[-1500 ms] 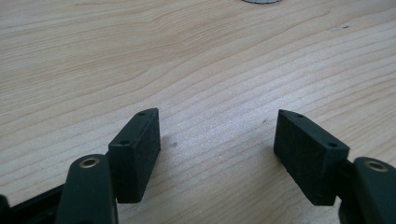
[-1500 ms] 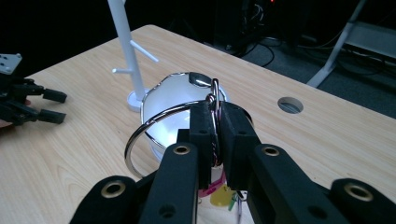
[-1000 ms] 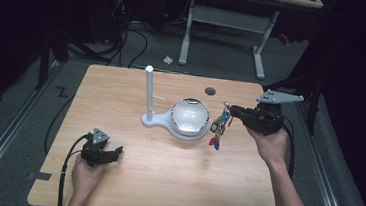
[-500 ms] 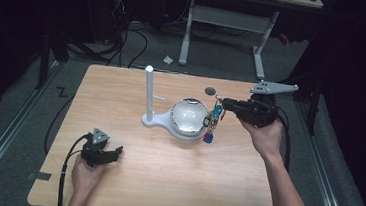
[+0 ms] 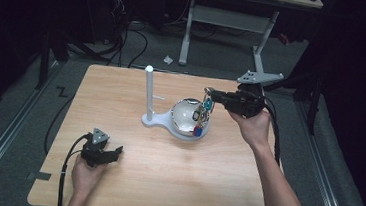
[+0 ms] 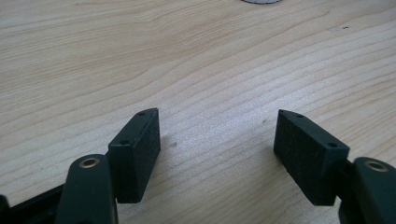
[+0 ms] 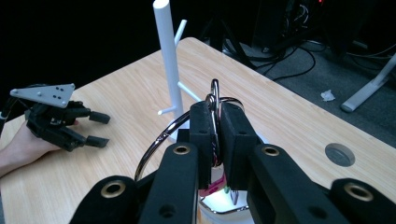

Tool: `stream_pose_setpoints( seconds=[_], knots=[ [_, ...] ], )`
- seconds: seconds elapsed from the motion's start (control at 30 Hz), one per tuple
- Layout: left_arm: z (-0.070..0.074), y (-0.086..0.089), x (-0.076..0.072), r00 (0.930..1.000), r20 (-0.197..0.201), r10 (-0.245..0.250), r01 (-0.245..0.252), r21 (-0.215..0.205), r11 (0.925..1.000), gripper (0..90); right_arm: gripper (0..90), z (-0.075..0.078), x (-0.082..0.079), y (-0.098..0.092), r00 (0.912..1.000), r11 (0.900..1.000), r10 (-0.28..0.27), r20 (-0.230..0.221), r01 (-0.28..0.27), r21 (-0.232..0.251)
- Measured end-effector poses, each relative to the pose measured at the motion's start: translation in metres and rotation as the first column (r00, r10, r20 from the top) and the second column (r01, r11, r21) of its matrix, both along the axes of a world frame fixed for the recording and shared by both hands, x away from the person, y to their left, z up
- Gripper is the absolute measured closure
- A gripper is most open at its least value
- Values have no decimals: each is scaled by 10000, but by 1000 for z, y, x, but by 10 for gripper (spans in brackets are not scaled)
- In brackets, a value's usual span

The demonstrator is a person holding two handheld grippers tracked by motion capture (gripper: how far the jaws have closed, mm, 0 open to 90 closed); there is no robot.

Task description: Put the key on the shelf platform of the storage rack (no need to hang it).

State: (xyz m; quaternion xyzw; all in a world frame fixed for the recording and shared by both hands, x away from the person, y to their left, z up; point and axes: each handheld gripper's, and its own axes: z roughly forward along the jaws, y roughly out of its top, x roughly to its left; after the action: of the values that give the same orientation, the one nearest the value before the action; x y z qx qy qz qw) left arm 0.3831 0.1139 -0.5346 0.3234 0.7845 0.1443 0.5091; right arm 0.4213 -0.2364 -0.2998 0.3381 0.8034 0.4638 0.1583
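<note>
Right claw (image 7: 214, 140) clamps key ring (image 7: 214, 100) above metal bowl (image 5: 184, 117)

- The left gripper (image 6: 217, 140) has its two black jaws spread wide apart, nothing between them.
- Bare wooden table (image 6: 196, 60) lies beneath and ahead of them.

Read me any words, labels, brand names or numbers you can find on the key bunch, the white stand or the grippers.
None can be read.
Key bunch held by the right gripper: coloured tags, too small and blurred to read.
White stand: plain.
Left gripper: no lettering shows.
</note>
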Motion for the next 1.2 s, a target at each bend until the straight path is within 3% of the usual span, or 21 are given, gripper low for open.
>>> stream_pose_setpoints(
  seconds=[0.4,0.9,1.2],
  knots=[
    [0,0,0,10000,-9,3,-3,-45,10000,319,843,-10,21,9,9990,9991,-428,-103,427,-62],
    [1,-1,0,9999,-77,111,-112,-97,9999,319,843,-19,33,12,9977,9979,-648,-218,647,-51],
    [0,0,0,10000,29,16,-16,36,10000,319,842,-33,36,22,9983,9967,-542,-230,527,-613]
  ],
)
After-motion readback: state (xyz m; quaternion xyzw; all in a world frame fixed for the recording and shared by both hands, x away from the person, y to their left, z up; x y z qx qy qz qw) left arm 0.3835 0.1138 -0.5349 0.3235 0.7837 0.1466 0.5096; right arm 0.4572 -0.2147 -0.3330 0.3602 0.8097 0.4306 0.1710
